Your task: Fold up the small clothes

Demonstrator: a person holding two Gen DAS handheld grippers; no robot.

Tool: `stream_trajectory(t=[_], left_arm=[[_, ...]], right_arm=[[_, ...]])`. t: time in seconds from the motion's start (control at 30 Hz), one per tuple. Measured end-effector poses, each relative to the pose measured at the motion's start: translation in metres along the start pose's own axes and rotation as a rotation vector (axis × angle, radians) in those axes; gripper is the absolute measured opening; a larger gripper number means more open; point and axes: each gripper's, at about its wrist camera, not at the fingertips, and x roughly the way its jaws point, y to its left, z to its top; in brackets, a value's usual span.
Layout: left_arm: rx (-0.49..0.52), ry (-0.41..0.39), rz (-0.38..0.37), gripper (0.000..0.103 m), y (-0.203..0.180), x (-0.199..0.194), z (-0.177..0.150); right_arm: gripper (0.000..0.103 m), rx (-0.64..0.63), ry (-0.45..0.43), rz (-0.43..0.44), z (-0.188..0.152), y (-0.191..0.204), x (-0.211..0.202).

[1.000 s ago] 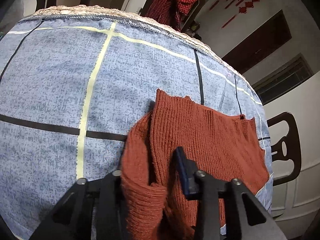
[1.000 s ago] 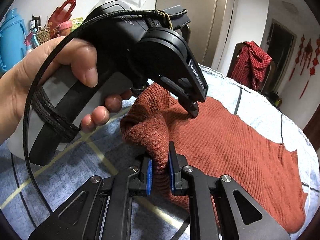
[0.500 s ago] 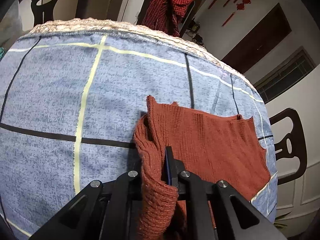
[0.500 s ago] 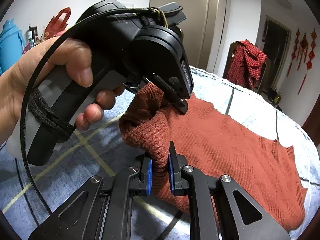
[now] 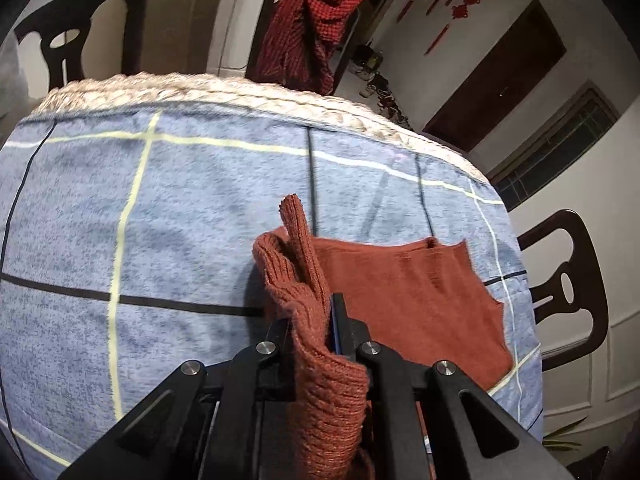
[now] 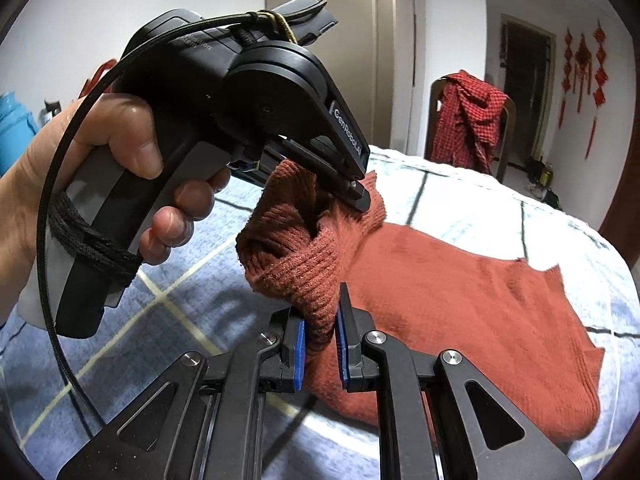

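A rust-red ribbed knit garment [image 5: 408, 292] lies on a blue checked tablecloth [image 5: 120, 220], its near edge lifted off the cloth. My left gripper [image 5: 316, 320] is shut on that raised edge, and a flap of knit sticks up past its tips. In the right wrist view the garment [image 6: 460, 292] spreads to the right. My right gripper [image 6: 322, 334] is shut on a bunched fold of the same edge. A hand [image 6: 120, 152] holds the left gripper [image 6: 352, 192] just above and behind, pinching the knit there.
Dark wooden chairs [image 5: 568, 292] stand around the table; one at the far side carries a red checked cloth [image 5: 312, 20]. The tablecloth's braided far edge [image 5: 240, 92] marks the table's end. A blue jug [image 6: 12, 128] sits at the far left.
The left gripper closed on the garment's edge, then both grippers rose and lifted that edge off the cloth. The bunched knit now hangs higher between them.
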Motion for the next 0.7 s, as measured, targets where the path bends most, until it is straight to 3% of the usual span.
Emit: stream_trajectory(t=[0.7], left_arm=[[0.116, 0.026, -0.048, 0.013, -0.098, 0.022, 0.003]], right_arm=[[0.012, 0.098, -0.042, -0.079, -0.025, -0.056, -0.058]])
